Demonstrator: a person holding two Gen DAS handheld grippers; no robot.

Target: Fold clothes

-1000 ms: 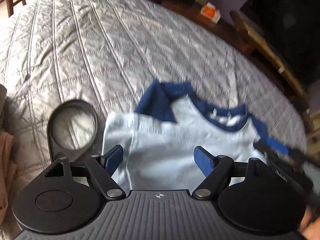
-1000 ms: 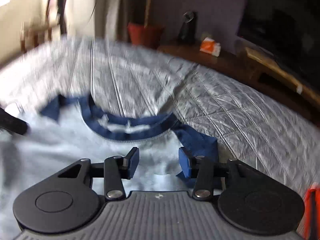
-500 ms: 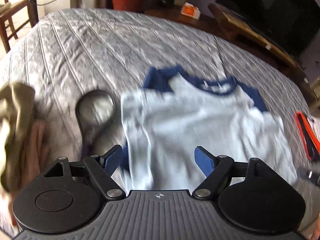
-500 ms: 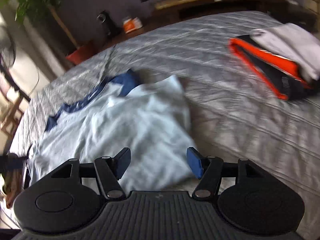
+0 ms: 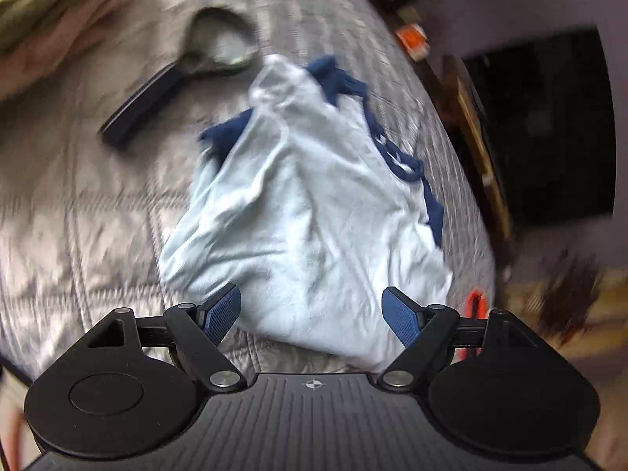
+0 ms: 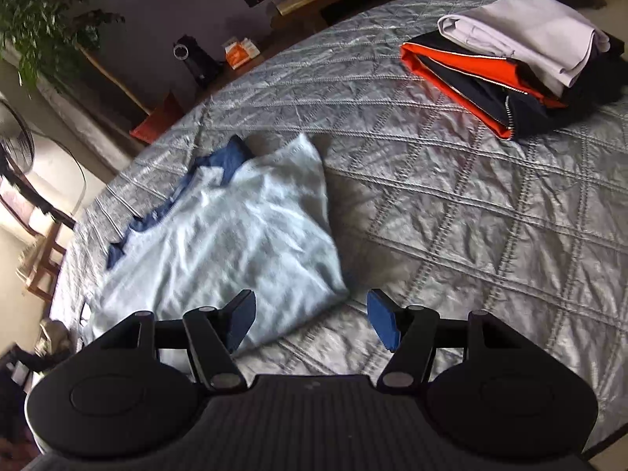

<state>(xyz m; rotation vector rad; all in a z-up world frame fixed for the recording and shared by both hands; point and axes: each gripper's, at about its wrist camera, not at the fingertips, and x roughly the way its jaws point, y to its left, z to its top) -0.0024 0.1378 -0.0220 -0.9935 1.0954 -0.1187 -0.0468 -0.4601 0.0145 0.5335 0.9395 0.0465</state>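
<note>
Grey quilted bedspread (image 6: 451,204) is seen under one light blue T-shirt (image 6: 235,243) with navy trim, lying rumpled near the middle. Two grippers, left gripper (image 5: 313,310) and right gripper (image 6: 310,320), are held over its hem, both spread apart, nothing gripped. One stack of folded clothes (image 6: 510,66) is placed well apart.

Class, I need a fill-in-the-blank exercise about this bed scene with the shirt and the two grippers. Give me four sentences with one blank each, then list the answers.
1. The light blue shirt has a collar and sleeves coloured dark ____.
2. Both the left gripper and the right gripper are ____ and hold nothing.
3. The shirt lies on a quilted ____ bedspread.
4. In the folded pile, the pale garment lies ____ the orange-and-black jacket.

Answers: blue; open; grey; on top of
</note>
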